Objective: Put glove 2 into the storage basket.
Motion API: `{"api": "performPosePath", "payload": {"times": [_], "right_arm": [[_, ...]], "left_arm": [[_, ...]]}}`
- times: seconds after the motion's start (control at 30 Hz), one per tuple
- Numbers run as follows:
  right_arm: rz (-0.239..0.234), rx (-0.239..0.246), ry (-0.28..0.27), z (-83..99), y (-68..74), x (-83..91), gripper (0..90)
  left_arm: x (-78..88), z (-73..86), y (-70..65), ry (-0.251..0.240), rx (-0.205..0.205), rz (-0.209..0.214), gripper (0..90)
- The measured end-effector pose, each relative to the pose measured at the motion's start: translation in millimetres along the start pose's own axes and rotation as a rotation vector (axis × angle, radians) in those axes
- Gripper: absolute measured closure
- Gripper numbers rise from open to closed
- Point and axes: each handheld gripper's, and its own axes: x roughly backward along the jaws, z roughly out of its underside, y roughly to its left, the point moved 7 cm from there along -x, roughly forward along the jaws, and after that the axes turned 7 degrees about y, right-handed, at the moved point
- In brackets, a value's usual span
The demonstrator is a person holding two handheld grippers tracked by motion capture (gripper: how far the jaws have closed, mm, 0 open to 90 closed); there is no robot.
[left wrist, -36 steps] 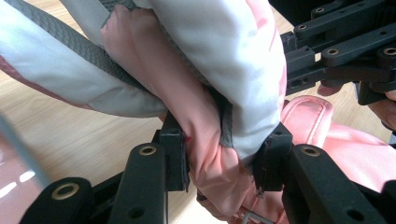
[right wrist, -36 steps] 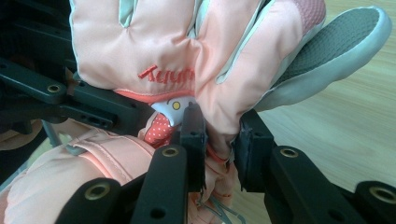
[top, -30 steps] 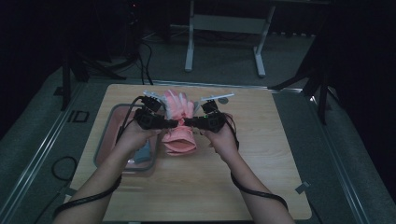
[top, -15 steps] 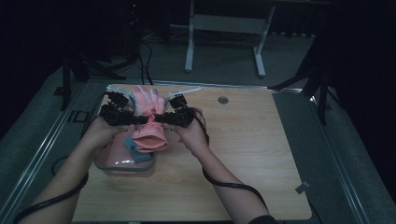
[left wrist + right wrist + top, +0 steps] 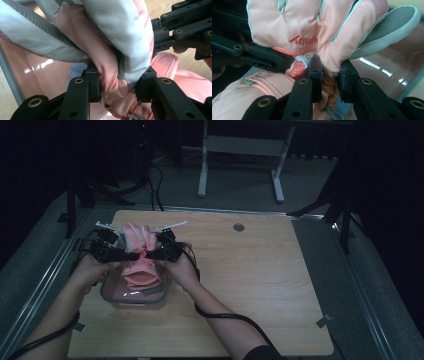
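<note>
Both grippers, the left gripper (image 5: 131, 255) and the right gripper (image 5: 150, 255), were clenched on one pink padded glove (image 5: 139, 239), pinching its wrist from either side. Since a second earlier we had carried it leftward and lower, from mid-table to just above the clear plastic box (image 5: 111, 295) at the wooden table's (image 5: 260, 270) left edge. We judge lowering and release remained.
</note>
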Motion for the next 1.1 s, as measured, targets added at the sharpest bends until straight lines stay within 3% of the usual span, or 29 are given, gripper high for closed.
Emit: {"api": "performPosePath", "payload": {"times": [0.33, 0.67, 0.73, 0.9, 1.03, 1.1], "right_arm": [[0.029, -0.003, 0.107, 25.3, -7.8, -22.6, 74.9], [0.072, 0.032, 0.182, 34.7, -13.0, -32.3, 70.5], [0.071, 0.031, 0.177, 35.0, -14.2, -33.0, 69.0], [0.089, 0.054, 0.159, 31.5, -13.7, -28.6, 57.2], [0.072, 0.098, 0.062, 22.6, -13.2, -15.1, 40.5], [0.070, 0.112, 0.034, 20.4, -13.7, -7.6, 37.3]], "left_arm": [[-29.7, 24.4, 4.7, 0.043, 0.039, 0.031, 62.4], [-43.6, 30.9, 7.4, 0.080, 0.090, 0.031, 60.5], [-44.5, 31.3, 8.6, 0.093, 0.113, 0.030, 57.9], [-40.5, 31.9, 10.3, 0.072, 0.114, -0.015, 49.5], [-38.9, 28.3, 9.3, 0.040, 0.091, -0.072, 43.4], [-37.9, 24.7, 7.3, 0.023, 0.075, -0.107, 37.6]]}}
